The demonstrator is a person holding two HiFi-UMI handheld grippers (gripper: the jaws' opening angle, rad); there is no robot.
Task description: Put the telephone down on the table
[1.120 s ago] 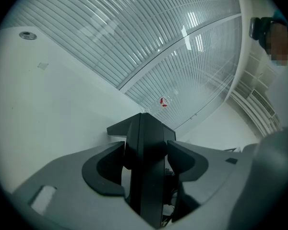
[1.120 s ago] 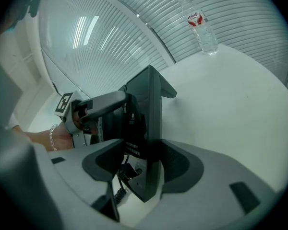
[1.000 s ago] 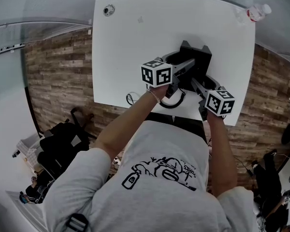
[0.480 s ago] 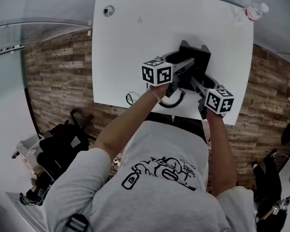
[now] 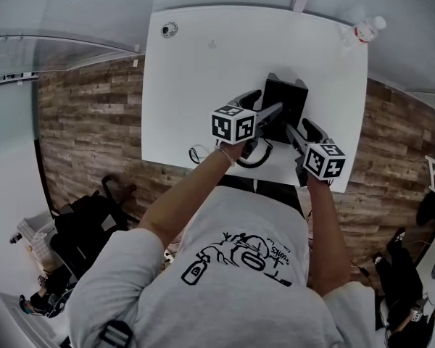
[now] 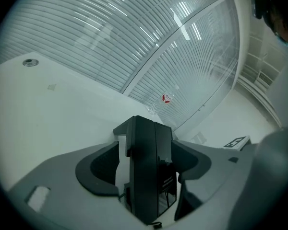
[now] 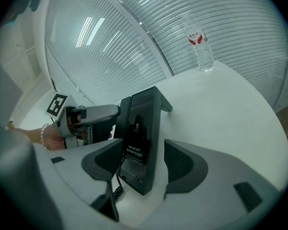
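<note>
The black telephone (image 5: 284, 101) stands on its edge on the white table (image 5: 203, 71), with its coiled cord (image 5: 258, 155) trailing toward the near edge. My left gripper (image 5: 261, 106) reaches it from the left. Its jaws have just been opening, and the telephone (image 6: 146, 176) sits between them with a strip of table showing beside the left pad (image 6: 98, 169). My right gripper (image 5: 304, 127) straddles the same telephone (image 7: 141, 128) from the near right. It is open, with a clear gap at its right pad (image 7: 182, 164).
A water bottle (image 5: 367, 29) stands at the table's far right corner, and a round grommet (image 5: 169, 29) sits at the far left. Behind the table is a slatted glass wall. Black bags (image 5: 94, 223) lie on the wooden floor to the left.
The left gripper's jaws stand wider around the telephone than before. Both hands have stayed almost in place, and the head camera has shifted slightly.
</note>
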